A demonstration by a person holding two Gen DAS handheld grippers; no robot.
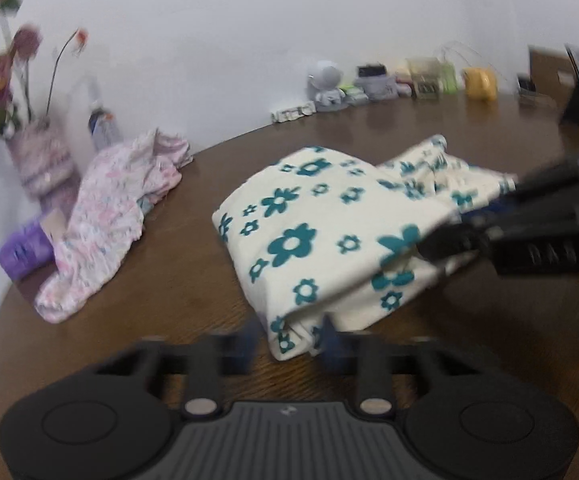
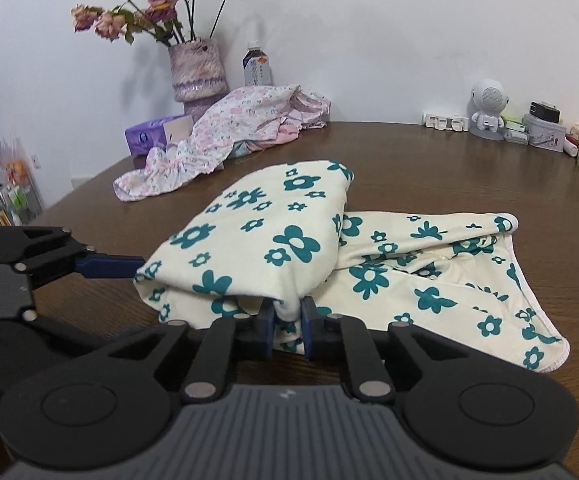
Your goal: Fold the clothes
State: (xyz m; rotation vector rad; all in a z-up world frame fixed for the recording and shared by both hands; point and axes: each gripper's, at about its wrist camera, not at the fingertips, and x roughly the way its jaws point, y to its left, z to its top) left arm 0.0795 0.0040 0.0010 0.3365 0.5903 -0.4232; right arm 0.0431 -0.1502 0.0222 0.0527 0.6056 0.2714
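Grip: while both tongs pinch the cream cloth with teal flowers [image 2: 273, 240], the right gripper [image 2: 288, 326] clenches a bunched near edge and the left gripper [image 1: 289, 338] bites its own corner.
Cloth: half-folded in the middle of the brown table [image 2: 449, 152] — one thick layer doubled over, a loose flap trailing to the right.
Risk, slipping: only a thin bunch sits between the right pads, so a hard pull may tear it free.
Risk, unfolding: uneven lifting by the two hands could let the doubled layer slide off — the fold would skew.
Nearby: a pink flowered garment [image 2: 225, 136] lies heaped behind, near the cloth but apart from it.
Obstacles: a vase [image 2: 198, 70], a bottle [image 2: 256, 65] and a purple tissue pack [image 2: 149, 136] stand well behind.
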